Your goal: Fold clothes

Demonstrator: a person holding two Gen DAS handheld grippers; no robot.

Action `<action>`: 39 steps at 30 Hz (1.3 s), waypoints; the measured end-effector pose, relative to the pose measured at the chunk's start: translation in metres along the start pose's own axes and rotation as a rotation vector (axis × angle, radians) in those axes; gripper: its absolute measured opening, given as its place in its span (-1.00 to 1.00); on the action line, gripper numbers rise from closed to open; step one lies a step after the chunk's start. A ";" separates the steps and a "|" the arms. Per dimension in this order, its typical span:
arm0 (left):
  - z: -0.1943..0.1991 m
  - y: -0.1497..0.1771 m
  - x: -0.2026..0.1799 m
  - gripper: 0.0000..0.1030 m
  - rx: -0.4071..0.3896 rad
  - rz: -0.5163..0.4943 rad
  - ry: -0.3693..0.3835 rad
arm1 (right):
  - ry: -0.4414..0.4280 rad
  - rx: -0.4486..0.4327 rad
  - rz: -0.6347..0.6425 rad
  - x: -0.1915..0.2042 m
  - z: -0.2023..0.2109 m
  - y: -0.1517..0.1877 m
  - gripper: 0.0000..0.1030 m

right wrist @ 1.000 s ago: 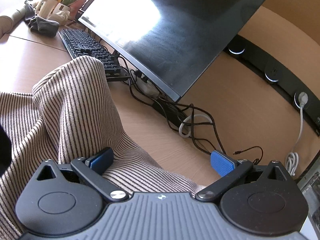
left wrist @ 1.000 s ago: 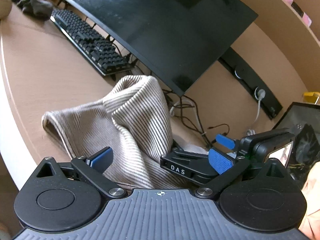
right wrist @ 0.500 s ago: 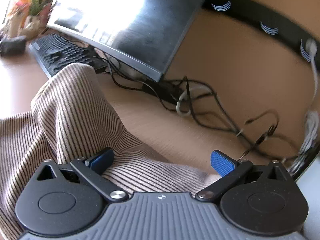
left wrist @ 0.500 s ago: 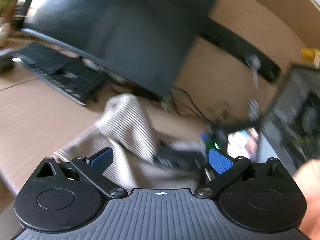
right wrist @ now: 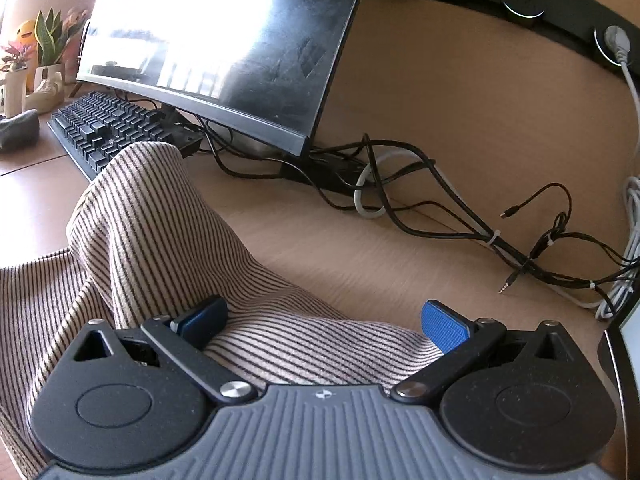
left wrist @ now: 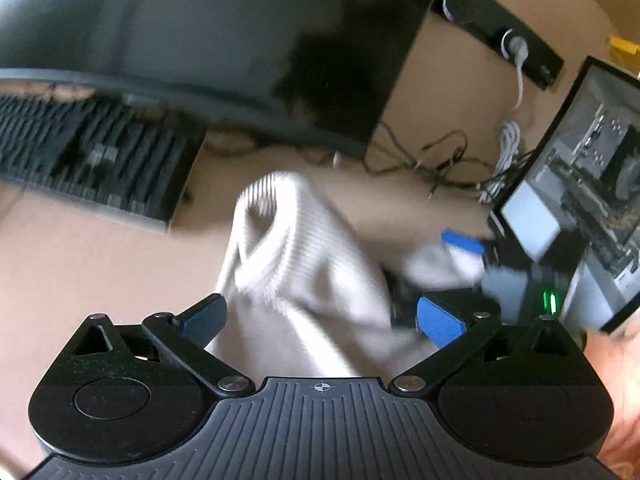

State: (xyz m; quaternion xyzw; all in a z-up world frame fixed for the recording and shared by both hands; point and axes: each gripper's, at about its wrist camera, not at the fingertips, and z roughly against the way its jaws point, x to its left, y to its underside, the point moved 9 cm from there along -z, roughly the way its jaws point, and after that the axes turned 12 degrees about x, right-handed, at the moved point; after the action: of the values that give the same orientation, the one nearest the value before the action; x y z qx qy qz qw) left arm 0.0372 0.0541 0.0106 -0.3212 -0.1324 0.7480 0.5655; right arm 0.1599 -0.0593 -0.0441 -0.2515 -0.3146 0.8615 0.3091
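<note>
A beige garment with thin dark stripes [right wrist: 160, 240] lies crumpled on the wooden desk [right wrist: 360, 256], one fold standing up in a peak. In the right wrist view my right gripper [right wrist: 324, 324] is open just above the cloth, which runs under and between its blue pads [right wrist: 444, 326]. The left wrist view is blurred by motion. There the same garment [left wrist: 296, 264] rises in front of my left gripper [left wrist: 320, 320], which is open with cloth between its pads. The other gripper's blue pad [left wrist: 460, 240] shows at the garment's right edge.
A large dark monitor [right wrist: 224, 40] and a black keyboard [right wrist: 108, 128] stand behind the garment. Tangled cables [right wrist: 420, 200] run along the back right of the desk. A second screen [left wrist: 580, 184] stands at right, potted plants [right wrist: 44, 52] at far left. A hand [left wrist: 616, 380] holds the left gripper.
Both grippers have swung to the right, so the monitor and keyboard have slid left in both views. The garment's peak stands as before. Both pairs of fingers have stayed open.
</note>
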 end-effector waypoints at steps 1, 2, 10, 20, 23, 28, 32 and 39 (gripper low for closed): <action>-0.005 -0.010 0.001 1.00 0.003 -0.003 0.017 | 0.026 -0.001 0.016 0.003 0.003 0.000 1.00; -0.009 -0.017 -0.001 1.00 0.010 -0.006 0.042 | 0.053 -0.002 0.032 0.006 0.006 0.001 1.00; -0.064 -0.037 -0.015 0.94 0.133 -0.153 0.073 | 0.045 0.121 -0.006 0.017 0.045 -0.002 1.00; -0.076 -0.035 0.019 0.75 0.184 -0.038 -0.041 | -0.319 0.131 -0.068 0.012 0.058 -0.041 1.00; -0.075 -0.032 0.025 0.75 0.181 -0.007 -0.075 | -0.404 0.174 -0.049 0.014 0.028 -0.042 1.00; -0.063 -0.028 0.041 0.79 0.164 0.033 -0.130 | -0.515 0.250 0.009 0.031 -0.003 -0.037 1.00; -0.036 -0.026 0.063 0.81 0.122 0.100 -0.166 | -0.588 0.270 0.021 0.044 -0.012 -0.037 1.00; -0.003 -0.007 0.101 0.83 0.111 0.305 -0.056 | -0.584 0.328 0.085 0.072 -0.039 -0.026 0.87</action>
State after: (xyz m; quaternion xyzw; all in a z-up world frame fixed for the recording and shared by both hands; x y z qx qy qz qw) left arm 0.0289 0.1497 -0.0205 -0.2850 -0.0564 0.8401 0.4581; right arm 0.1450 0.0214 -0.0689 0.0463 -0.2365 0.9484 0.2061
